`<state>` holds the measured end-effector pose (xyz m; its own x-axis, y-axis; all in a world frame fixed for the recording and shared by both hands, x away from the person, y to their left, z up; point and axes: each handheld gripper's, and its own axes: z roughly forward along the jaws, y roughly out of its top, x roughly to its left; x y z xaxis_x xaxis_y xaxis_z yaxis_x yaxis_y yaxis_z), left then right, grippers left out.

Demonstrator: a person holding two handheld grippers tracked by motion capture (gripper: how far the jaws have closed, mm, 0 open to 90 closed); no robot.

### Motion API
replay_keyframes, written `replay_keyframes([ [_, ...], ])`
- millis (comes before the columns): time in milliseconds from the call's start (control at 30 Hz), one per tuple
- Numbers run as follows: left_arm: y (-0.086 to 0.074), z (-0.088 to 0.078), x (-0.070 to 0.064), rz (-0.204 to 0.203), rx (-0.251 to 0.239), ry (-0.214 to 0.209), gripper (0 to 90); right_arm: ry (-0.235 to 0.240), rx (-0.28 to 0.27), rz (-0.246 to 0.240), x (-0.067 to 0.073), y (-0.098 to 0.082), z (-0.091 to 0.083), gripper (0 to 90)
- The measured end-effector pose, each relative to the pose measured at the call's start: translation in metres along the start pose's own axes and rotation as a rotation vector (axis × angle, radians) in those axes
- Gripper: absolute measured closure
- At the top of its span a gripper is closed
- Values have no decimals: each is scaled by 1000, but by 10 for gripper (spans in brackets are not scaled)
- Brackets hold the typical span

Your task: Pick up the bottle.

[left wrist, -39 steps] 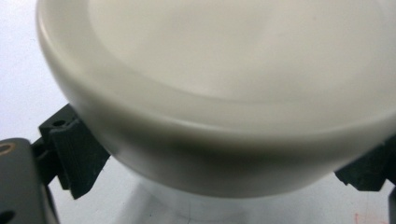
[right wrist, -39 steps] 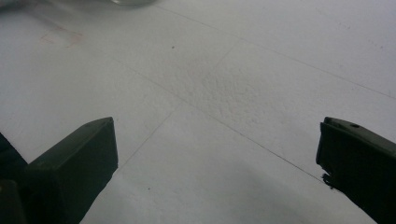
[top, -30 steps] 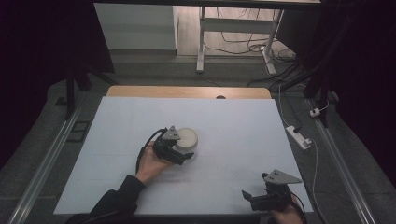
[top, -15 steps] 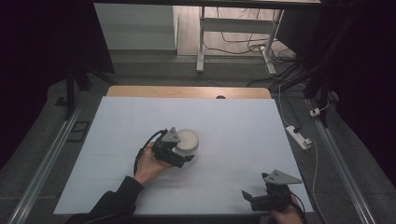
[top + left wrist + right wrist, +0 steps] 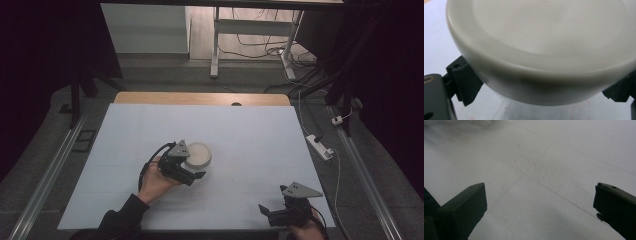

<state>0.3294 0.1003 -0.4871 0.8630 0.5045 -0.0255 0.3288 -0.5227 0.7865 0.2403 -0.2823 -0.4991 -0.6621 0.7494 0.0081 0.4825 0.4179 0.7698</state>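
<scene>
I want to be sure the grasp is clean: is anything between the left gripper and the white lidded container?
Nothing visible. In the left gripper view the white lidded container sits directly between the jaws, one on each side below its lid. In the high view the left gripper is right against it on the white table.

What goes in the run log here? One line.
left tool: jaws around white lid | right tool: open, idle | table
</scene>
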Motion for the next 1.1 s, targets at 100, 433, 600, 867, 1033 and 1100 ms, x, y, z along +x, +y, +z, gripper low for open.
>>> replay_keyframes([
  [100,0,-1,-4,-1,-1,-9,73,-1,0,0,0,0,0,0],
  [433,1,-9,-18,16,-2,-35,73,-1,2,-5,0,0,0,0],
  [600,-1,-14,-23,15,-3,-43,73,-1,1,-7,1,0,0,0],
  [867,-5,-17,-27,7,9,-49,73,-1,-1,-7,1,0,0,0],
  [1033,-5,-19,-29,8,3,-50,73,2,-14,1,0,-1,-2,0],
  [1100,-5,-20,-29,10,4,-49,73,6,-19,4,-1,-1,-2,0],
])
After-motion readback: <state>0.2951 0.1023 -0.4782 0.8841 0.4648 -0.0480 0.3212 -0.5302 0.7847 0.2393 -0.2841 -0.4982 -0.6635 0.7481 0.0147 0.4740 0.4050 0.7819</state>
